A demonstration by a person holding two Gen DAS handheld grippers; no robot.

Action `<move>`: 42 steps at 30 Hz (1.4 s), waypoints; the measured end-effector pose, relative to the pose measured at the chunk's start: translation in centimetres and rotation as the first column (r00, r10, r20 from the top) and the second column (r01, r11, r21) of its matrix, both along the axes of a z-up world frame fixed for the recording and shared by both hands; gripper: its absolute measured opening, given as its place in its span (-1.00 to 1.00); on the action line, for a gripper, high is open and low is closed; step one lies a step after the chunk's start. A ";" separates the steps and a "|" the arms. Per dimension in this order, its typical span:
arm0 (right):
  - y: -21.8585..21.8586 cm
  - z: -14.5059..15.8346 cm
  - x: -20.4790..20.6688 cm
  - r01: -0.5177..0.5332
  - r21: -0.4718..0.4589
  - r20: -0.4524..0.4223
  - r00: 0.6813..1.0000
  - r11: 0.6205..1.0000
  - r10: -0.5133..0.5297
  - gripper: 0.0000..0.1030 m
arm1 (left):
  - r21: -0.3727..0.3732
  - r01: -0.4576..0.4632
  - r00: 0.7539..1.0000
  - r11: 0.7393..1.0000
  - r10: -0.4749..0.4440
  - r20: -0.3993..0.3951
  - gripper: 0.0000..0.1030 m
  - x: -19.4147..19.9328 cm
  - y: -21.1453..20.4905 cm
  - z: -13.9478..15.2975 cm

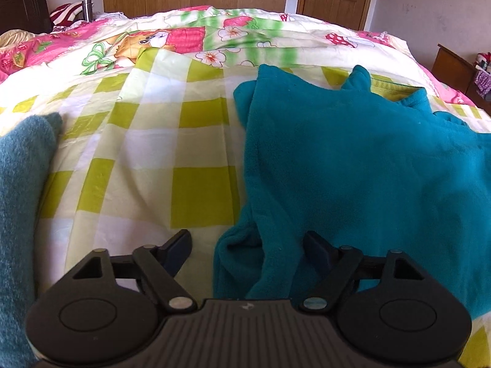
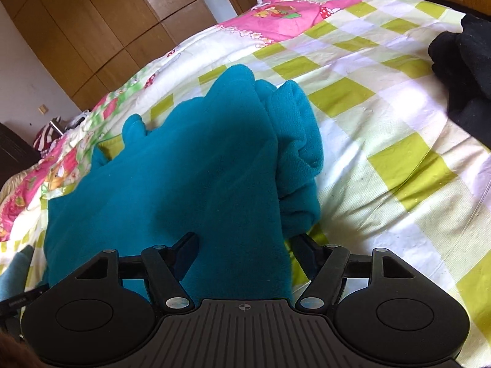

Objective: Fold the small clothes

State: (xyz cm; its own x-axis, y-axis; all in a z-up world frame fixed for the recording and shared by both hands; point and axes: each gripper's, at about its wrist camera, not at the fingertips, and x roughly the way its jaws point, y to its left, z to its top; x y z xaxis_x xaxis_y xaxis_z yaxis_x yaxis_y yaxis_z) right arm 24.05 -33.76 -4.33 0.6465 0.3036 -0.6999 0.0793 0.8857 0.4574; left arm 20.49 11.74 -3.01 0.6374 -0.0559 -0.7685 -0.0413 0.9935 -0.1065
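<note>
I am working through an early fold of the crumpled teal fleece garment (image 1: pixel 353 159), which is lying on the green-and-white checked bedsheet (image 1: pixel 147 165). My left gripper (image 1: pixel 247 247) and right gripper (image 2: pixel 245 245) are both standing wide open, straddling its near edge and gripping nothing. In my judgement, I next need to be closing on that edge and carrying it across; no containers are showing.

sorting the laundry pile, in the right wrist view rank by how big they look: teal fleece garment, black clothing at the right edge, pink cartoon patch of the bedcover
1. teal fleece garment, largest by far, though nearness to the camera inflates it.
2 and 3. black clothing and pink cartoon patch look alike in size; the black clothing is cut off by the frame edge, so no ranking.
</note>
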 end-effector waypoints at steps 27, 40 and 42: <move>-5.1 2.8 -14.5 0.032 0.022 0.005 0.999 0.999 -0.032 -0.15 | 0.201 0.028 0.991 0.979 -0.054 0.125 0.25 -19.0 -7.6 8.2; -4.3 3.4 -9.9 0.028 -0.074 0.116 0.993 0.997 -0.019 -0.46 | 0.137 0.187 0.973 0.973 -0.202 0.109 0.34 -16.4 -13.7 6.7; -3.9 4.1 -10.0 -0.014 -0.079 0.137 0.990 0.997 0.025 -0.47 | 0.131 0.196 0.972 0.972 -0.211 0.106 0.34 -16.1 -13.8 6.4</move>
